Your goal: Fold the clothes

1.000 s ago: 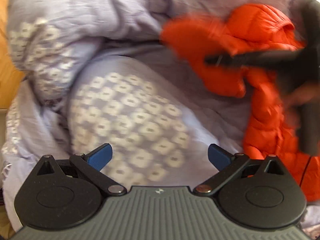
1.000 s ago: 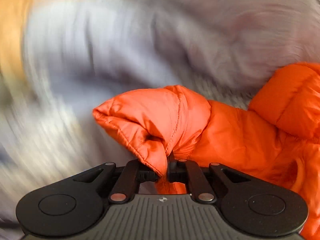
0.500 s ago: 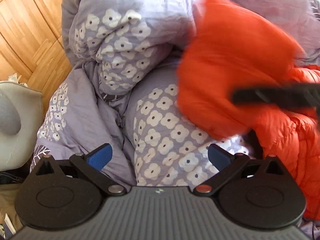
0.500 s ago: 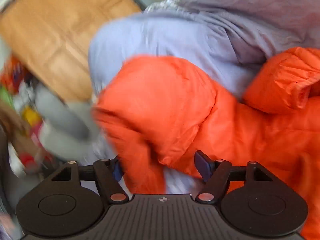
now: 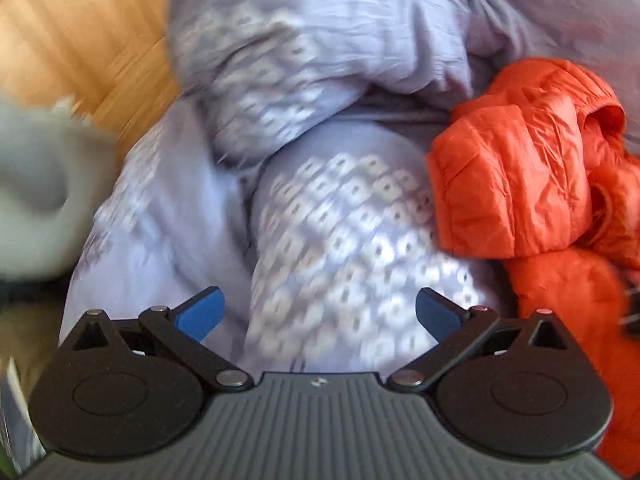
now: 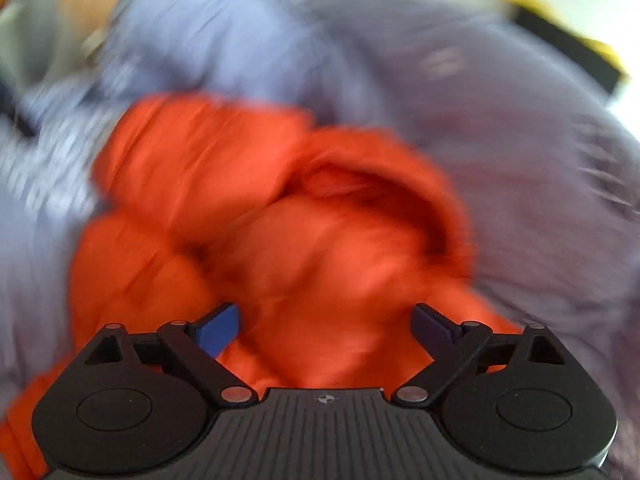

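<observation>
An orange puffer jacket (image 5: 516, 184) lies crumpled on a lilac flowered duvet (image 5: 344, 232), at the right of the left wrist view. My left gripper (image 5: 318, 312) is open over the duvet, left of the jacket, with nothing between its blue pads. In the blurred right wrist view the jacket (image 6: 280, 232) fills the middle, its hood opening facing me. My right gripper (image 6: 326, 330) hangs just above the jacket with its jaws opening wide; orange fabric shows between the fingers, but the pads do not press on it.
The bunched duvet (image 6: 500, 140) rises behind the jacket. A wooden wardrobe (image 5: 80, 40) stands at the upper left and a grey rounded object (image 5: 36, 200) at the left edge. A dark and yellow thing (image 6: 568, 48) sits at the far right.
My right gripper, shut on a jacket fold a second ago, has opened and let it go. The jacket has dropped onto the duvet. The right gripper has left the left wrist view.
</observation>
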`<state>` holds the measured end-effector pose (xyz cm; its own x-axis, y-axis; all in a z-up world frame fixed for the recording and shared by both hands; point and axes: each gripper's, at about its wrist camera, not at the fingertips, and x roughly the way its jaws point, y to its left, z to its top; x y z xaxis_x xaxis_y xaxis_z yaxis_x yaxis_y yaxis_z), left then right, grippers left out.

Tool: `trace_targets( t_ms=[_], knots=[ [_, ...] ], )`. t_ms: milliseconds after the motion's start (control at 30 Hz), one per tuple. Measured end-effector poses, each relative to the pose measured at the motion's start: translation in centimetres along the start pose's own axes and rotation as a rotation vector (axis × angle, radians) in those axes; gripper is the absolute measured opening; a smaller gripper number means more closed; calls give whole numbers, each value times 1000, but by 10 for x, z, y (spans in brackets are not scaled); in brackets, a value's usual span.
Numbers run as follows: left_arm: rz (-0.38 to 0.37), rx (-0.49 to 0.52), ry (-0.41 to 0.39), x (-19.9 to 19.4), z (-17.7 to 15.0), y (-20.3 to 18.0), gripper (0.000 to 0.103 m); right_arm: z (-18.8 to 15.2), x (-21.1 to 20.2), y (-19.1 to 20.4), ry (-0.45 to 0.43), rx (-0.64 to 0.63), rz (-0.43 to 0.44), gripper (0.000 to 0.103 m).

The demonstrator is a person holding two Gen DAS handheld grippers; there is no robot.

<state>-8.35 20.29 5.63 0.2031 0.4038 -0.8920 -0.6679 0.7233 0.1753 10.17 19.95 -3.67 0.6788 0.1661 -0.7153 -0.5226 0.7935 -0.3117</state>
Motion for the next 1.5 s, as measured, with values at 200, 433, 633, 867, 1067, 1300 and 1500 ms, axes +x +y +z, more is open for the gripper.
trace_targets(
  t_ms=[200,433,633,867,1067,1300,1500],
  knots=[
    [38,74,-106,-19,9,-42,103,-29,19,-68,48,239,-250,7],
    [-56,172,-88,52,35,-78,103,-76,-72,-187,92,540,-614,8],
    [-47,185,-62,104,42,-72,103,-175,-84,-300,431,825,-815,18],
    [9,287,-53,113,42,-95,103,-158,-91,-295,441,629,-742,97],
    [-173,319,-2,96,50,-89,103,-75,-101,-261,288,419,-513,102],
    [-258,289,18,123,57,-103,97,-27,-34,-186,190,395,-207,103],
    [-282,247,54,142,54,-101,28,-33,7,-130,279,379,-131,103]
  ],
)
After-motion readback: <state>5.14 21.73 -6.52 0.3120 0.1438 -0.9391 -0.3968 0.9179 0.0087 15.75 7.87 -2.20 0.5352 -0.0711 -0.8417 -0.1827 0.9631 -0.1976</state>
